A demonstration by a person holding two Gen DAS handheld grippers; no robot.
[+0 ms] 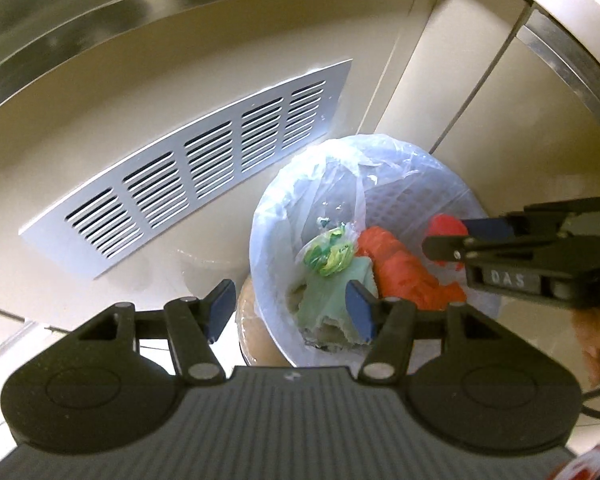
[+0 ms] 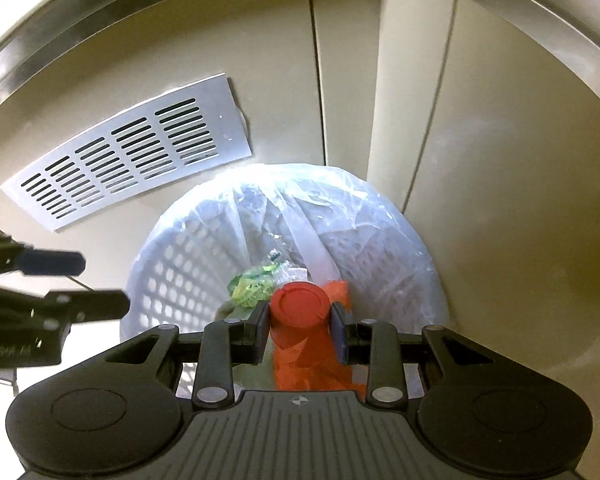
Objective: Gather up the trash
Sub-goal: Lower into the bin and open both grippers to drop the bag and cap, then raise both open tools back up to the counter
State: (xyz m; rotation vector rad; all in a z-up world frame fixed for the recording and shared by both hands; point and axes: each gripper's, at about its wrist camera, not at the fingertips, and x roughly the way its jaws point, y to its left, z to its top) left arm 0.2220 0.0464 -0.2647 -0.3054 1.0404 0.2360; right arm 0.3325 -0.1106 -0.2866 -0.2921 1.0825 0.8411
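A white lattice waste bin [image 1: 400,200] [image 2: 172,280] lined with a clear bag stands against a beige cabinet. In it lie a crumpled green wrapper [image 1: 326,254] [image 2: 252,286], a pale green sheet [image 1: 332,300] and an orange plastic bag [image 1: 404,268] [image 2: 304,364]. My left gripper [image 1: 291,304] [image 2: 100,285] hangs over the bin's near left rim, open, with nothing between its pads. My right gripper [image 2: 300,320] [image 1: 456,236] is above the bin's right side, shut on a red round plastic item [image 2: 300,306] [image 1: 444,224].
A silver vent grille [image 1: 192,172] [image 2: 124,160] is set in the cabinet panel left of the bin. A steel counter edge [image 1: 140,12] runs overhead. Cabinet doors [image 2: 520,200] close in on the right. A hand [image 1: 592,340] holds the right gripper.
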